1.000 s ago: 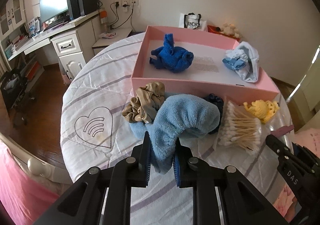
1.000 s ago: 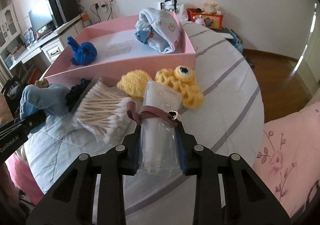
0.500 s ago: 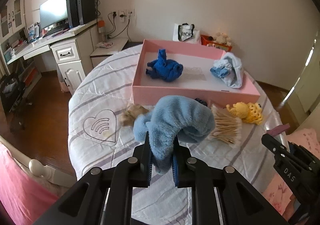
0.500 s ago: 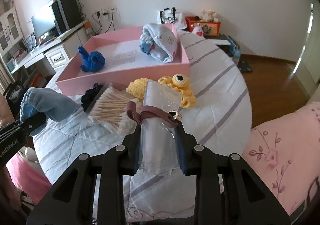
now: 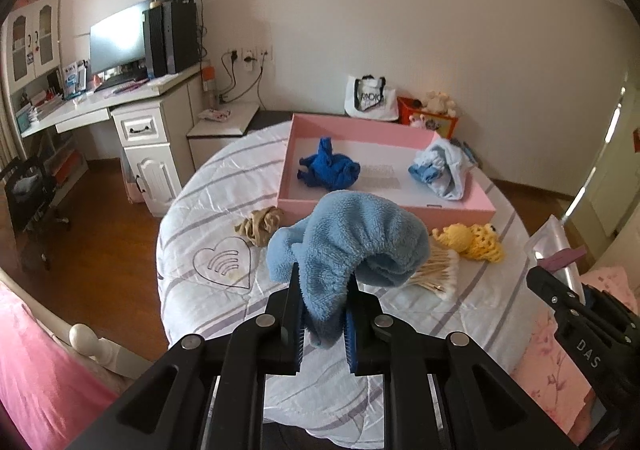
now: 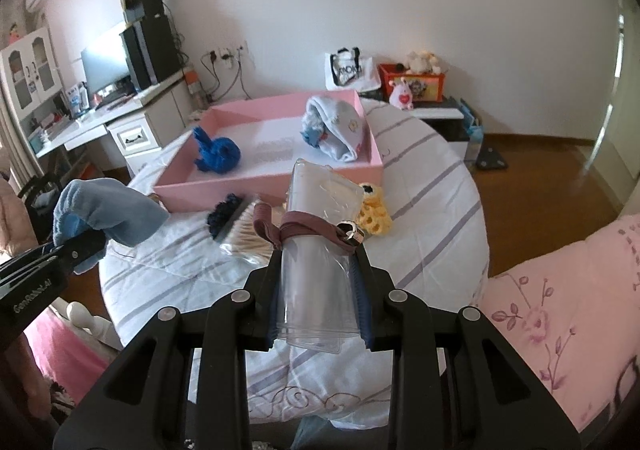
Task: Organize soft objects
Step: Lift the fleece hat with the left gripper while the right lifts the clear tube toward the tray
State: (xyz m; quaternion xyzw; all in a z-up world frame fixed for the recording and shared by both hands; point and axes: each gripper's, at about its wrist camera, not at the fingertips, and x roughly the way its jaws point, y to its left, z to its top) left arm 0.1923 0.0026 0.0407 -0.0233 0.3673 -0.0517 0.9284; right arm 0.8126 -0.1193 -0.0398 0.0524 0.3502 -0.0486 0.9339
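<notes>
My left gripper (image 5: 323,310) is shut on a fluffy light-blue towel (image 5: 352,242) and holds it above the round table; it also shows in the right wrist view (image 6: 108,213). My right gripper (image 6: 316,290) is shut on a clear plastic pouch (image 6: 320,234) with a mauve strap round it, held above the table's near edge. The pink tray (image 5: 384,209) at the far side holds a dark-blue cloth (image 5: 328,169) and a pale-blue garment (image 5: 440,169).
On the white striped tablecloth (image 5: 208,217) lie a tan scrunchie (image 5: 260,226), a yellow crochet toy (image 5: 472,242), a pack of cotton swabs (image 5: 436,270) and a dark scrunchie (image 6: 224,209). A desk with a monitor (image 5: 116,37) stands left. Pink bedding (image 6: 560,290) lies right.
Both grippers have risen and drawn back from the table with their loads. The blue towel has come off the tabletop, uncovering the tan scrunchie.
</notes>
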